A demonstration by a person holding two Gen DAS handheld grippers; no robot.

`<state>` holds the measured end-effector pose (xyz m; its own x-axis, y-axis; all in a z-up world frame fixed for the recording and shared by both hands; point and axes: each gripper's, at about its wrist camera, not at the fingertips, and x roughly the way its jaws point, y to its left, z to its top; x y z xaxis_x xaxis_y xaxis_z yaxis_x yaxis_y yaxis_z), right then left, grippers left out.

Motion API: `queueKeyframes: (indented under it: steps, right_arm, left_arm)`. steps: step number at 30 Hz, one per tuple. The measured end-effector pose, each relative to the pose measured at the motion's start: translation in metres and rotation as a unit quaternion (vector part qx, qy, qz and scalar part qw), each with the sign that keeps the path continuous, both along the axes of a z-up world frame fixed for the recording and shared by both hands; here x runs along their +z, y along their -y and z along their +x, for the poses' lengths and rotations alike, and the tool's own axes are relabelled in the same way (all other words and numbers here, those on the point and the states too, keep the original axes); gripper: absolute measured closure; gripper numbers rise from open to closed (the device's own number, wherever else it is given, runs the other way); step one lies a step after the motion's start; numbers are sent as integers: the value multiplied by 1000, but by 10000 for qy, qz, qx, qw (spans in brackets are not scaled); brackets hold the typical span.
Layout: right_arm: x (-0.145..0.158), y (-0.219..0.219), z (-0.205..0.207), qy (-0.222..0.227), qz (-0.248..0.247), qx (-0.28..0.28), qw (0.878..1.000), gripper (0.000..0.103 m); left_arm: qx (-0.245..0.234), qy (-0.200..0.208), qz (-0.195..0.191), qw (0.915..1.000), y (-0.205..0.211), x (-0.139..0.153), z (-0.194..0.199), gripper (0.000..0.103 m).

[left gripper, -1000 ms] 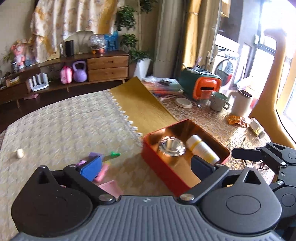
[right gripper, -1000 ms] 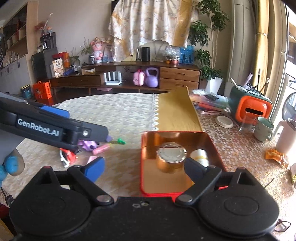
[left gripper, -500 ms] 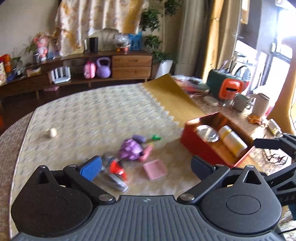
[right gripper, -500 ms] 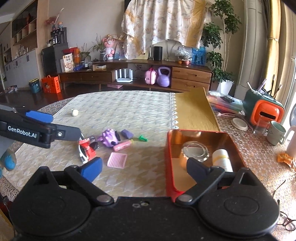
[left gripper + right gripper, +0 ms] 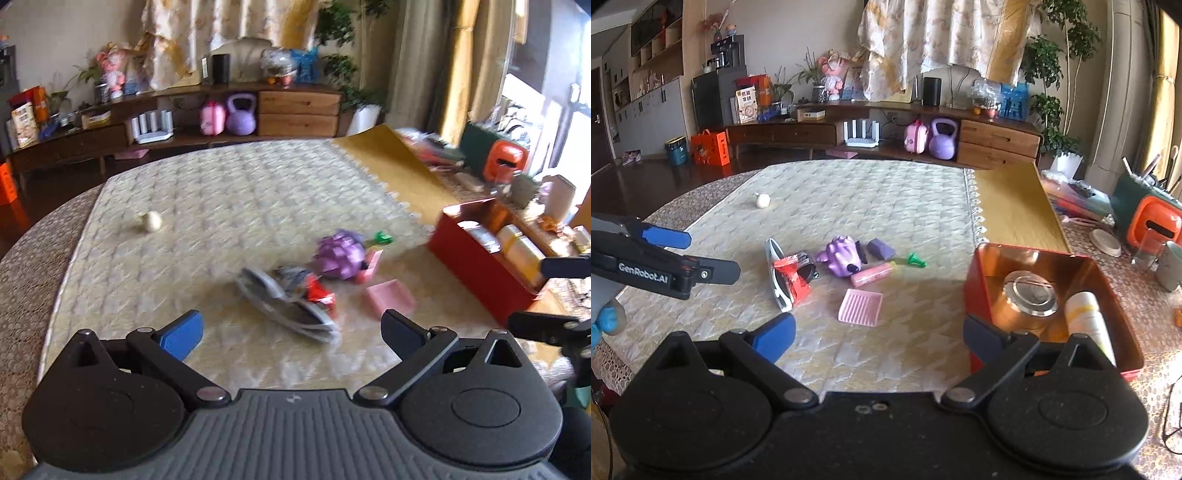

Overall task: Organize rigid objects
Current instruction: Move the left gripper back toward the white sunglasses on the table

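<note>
Since a second ago, you swung the left gripper away from the red tin toward the toy pile, and it sank lower over the cloth. Your right gripper drifted the same way, so the tin slid from the middle of its view to the right.

Both grippers had their jaws spread wide with nothing between them. Your left gripper also showed in the right wrist view at the far left edge, hovering above the cloth, apart from the pile.

The pile lay in the middle of the cloth: a red and grey toy on the left, a purple toy just beside it, a pink stick touching the purple toy's near side, a small green piece to the right, and a pink ridged tray nearest you, lying flat and apart from the rest. A small white ball sat alone at the far left of the cloth.

The tin stood on the right, at the cloth's edge. It held a round metal can and, right of it, a white tube lying on its side.
</note>
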<state>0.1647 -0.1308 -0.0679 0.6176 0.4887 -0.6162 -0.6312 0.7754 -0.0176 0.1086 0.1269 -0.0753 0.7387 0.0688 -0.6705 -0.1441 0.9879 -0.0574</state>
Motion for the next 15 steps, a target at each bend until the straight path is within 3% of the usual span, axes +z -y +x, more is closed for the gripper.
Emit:
queueKeyframes:
  steps: [9,15]
  right_arm:
    - [-20,-26,11,-31,-292,285,9992,6]
    - [-34,-37,28,-154,-444,373,9982,15]
  left_arm:
    - [409,-263,42,9988,-33,-35,25,0]
    - [404,-217,105,9989,-42,-49,41,0]
